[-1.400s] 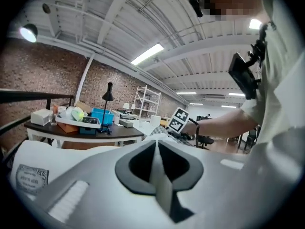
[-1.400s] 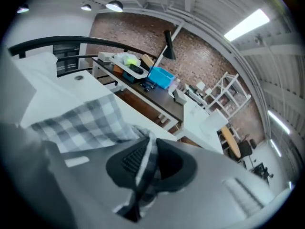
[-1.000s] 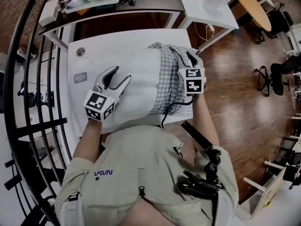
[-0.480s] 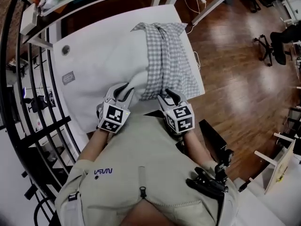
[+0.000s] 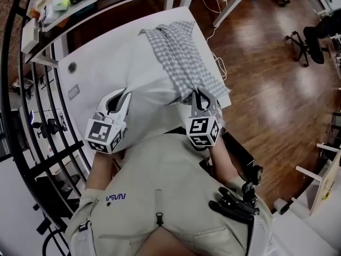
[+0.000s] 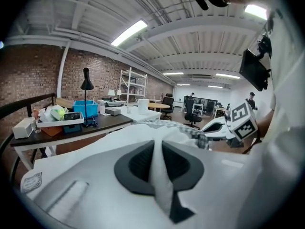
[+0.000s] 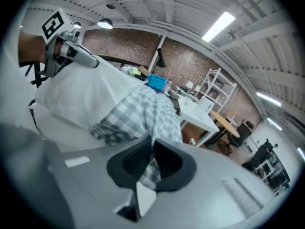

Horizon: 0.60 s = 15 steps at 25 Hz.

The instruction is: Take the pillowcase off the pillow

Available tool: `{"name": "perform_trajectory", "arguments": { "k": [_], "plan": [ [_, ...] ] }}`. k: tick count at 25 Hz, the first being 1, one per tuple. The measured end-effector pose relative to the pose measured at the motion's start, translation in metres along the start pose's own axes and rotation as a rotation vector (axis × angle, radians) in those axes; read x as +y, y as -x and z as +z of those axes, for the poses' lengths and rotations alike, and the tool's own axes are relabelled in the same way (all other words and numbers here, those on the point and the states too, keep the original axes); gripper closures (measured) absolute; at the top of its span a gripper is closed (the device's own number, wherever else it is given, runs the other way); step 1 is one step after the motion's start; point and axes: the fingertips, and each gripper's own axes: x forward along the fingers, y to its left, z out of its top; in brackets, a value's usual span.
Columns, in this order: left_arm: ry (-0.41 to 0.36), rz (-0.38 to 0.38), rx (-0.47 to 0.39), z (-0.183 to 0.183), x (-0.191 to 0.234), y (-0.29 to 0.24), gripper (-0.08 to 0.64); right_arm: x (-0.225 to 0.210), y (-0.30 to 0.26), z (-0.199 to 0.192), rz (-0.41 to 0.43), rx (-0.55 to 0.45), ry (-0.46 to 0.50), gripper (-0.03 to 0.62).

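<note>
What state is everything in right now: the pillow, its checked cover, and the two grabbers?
pillow: lying on the white table, mostly bare.
pillowcase: partly off, bunched over the pillow's right end.
left gripper: jaws have just been closing, now shut on a fold of the pillow.
right gripper: jaws have just been closing, now shut on the pillowcase.
</note>
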Motion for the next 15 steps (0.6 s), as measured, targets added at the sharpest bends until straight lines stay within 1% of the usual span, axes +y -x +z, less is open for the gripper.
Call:
{"name": "perform_trajectory", "arguments": {
  "k": [3,6,9,11,13,15],
  "plan": [
    [0.032,-0.016,0.005,-0.008,-0.001,0.002,0.532,-0.025,-0.006,-0.019,-0.059,0.053,-0.015,0.571],
    [0.050,-0.035,0.023,-0.021,-0.009,0.002,0.532,-0.033,-0.023,-0.052,-0.073,0.140,-0.041,0.571],
    [0.071,-0.050,0.054,-0.040,-0.016,-0.002,0.532,-0.023,-0.041,-0.085,-0.031,0.224,-0.056,0.574],
    [0.096,-0.051,0.074,-0.054,-0.018,-0.005,0.532,-0.013,-0.049,-0.098,0.009,0.260,-0.076,0.574],
    [0.123,-0.049,0.083,-0.063,-0.020,-0.008,0.532,-0.006,-0.052,-0.102,0.038,0.262,-0.102,0.574],
    [0.111,-0.062,0.084,-0.062,-0.027,-0.009,0.524,-0.006,-0.051,-0.101,0.053,0.232,-0.142,0.574]
  ]
}}
